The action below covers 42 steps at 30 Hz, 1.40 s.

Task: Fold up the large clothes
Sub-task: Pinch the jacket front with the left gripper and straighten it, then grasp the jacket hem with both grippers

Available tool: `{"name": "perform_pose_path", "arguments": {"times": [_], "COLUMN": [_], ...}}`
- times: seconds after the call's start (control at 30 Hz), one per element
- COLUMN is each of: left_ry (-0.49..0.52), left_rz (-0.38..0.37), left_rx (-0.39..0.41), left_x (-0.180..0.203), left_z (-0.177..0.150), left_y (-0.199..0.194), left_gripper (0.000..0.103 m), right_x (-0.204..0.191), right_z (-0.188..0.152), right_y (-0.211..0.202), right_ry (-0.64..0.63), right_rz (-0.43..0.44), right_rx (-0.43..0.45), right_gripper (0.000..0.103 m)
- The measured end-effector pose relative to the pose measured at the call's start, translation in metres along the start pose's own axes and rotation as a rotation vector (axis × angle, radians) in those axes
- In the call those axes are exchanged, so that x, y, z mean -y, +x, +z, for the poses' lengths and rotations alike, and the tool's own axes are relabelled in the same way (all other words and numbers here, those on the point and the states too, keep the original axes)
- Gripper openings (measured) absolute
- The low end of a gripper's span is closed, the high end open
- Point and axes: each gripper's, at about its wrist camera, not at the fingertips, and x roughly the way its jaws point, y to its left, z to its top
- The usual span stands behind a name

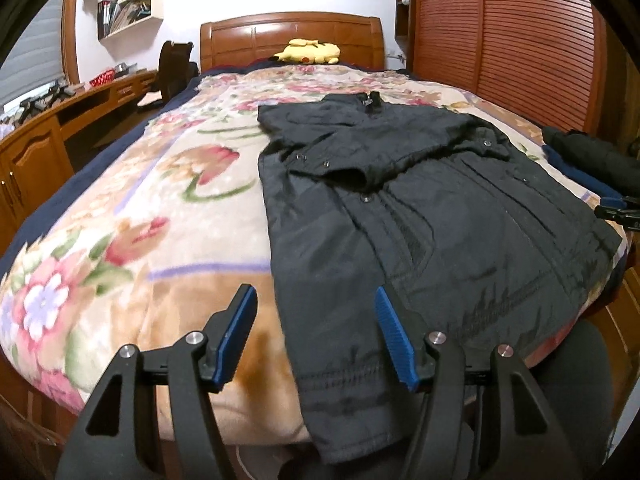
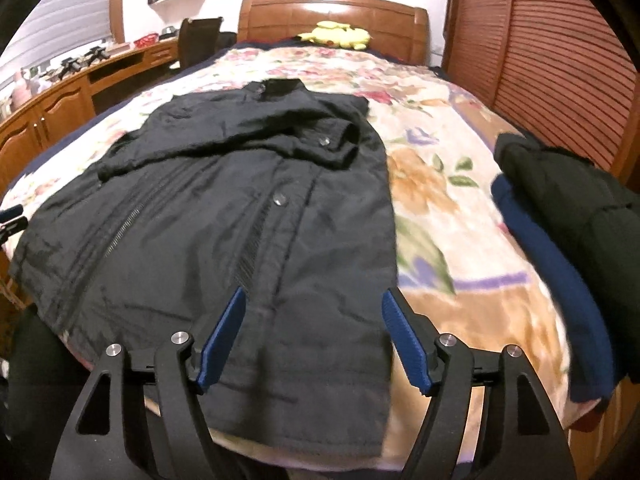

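A large black jacket (image 1: 420,216) lies flat on the floral blanket, collar toward the headboard, both sleeves folded across its chest; it also shows in the right wrist view (image 2: 224,216). Its hem hangs over the bed's near edge. My left gripper (image 1: 316,300) is open and empty above the jacket's lower left hem corner. My right gripper (image 2: 312,300) is open and empty above the jacket's lower right hem. The tip of the right gripper (image 1: 618,210) shows at the left wrist view's right edge, and the tip of the left gripper (image 2: 12,220) at the right wrist view's left edge.
The bed's floral blanket (image 1: 132,216) spreads to the left of the jacket. A stack of folded dark and blue clothes (image 2: 568,232) lies on the bed's right side. A yellow plush toy (image 1: 308,53) sits by the wooden headboard (image 1: 292,34). A wooden desk (image 1: 60,120) stands left, a slatted wardrobe (image 1: 500,40) right.
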Motion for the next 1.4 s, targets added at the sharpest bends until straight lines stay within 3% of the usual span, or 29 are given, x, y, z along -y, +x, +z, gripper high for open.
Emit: {"name": "perform_pose_path", "arguments": {"times": [0.2, 0.57, 0.83, 1.0, 1.4], "left_ry": [0.001, -0.02, -0.009, -0.037, -0.049], "left_rz": [-0.007, -0.047, -0.042, -0.045, -0.044], "left_rx": [-0.032, -0.002, 0.012, 0.02, 0.008], "left_x": [0.0, 0.002, 0.008, 0.002, 0.002], "left_z": [-0.016, -0.034, -0.04, -0.039, -0.04], "left_y": [0.006, -0.004, -0.01, -0.013, -0.01], "left_gripper": [0.061, 0.06, 0.044, 0.027, 0.026], "right_x": [0.006, 0.02, 0.008, 0.006, 0.003], "right_z": [-0.018, -0.036, -0.047, -0.047, -0.05], "right_y": [0.01, 0.009, 0.01, 0.01, 0.006], "right_ry": [0.008, 0.054, 0.025, 0.019, 0.011], "right_rz": [-0.009, 0.008, 0.012, 0.014, 0.02], "right_rx": [-0.037, -0.058, -0.052, -0.047, -0.027], "right_gripper": [0.073, 0.073, 0.073, 0.072, 0.063]}}
